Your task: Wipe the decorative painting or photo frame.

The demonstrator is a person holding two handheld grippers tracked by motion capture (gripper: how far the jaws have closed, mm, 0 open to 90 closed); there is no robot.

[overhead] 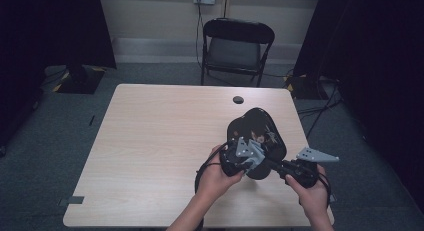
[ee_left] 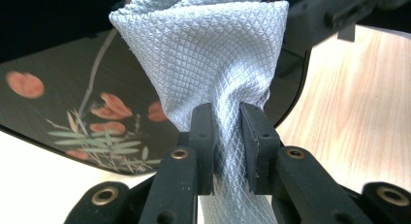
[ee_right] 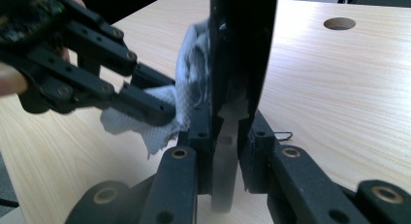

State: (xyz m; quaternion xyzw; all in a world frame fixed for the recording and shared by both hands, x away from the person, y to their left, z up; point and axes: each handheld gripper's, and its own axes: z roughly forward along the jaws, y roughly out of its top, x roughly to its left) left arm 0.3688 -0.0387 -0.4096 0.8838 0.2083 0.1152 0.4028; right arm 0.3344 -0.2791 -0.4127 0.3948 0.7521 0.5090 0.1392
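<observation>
So the left claw (ee_left: 227, 136) is pinched tight on a bunched grey cloth (ee_left: 203, 49), with the weave squeezed between the jaws and the loose end fanning out ahead of it, pressed flat against the face of a black lacquer tray (ee_left: 63, 103) painted with red flowers. The right claw (ee_right: 227, 136) is clamped on the tray's rim (ee_right: 240, 64), holding it up on edge, so from that claw the tray rises straight ahead and the cloth sits just to its left, touching the painted side. In the high view both claws meet over the near right part of the desk (overhead: 150, 141), left claw (overhead: 240, 158) right against the tray (overhead: 257, 128), right claw (overhead: 287, 168) just beside its lower edge. Looks like a wipe-down in progress. To do it well, the person probably wants to keep the right grip firm so the tray doesn't twist, and sweep the cloth in long even passes away from that clamped edge, with light pressure. Lacquer is slick, so pushing hard could lever it out of the jaws.
</observation>
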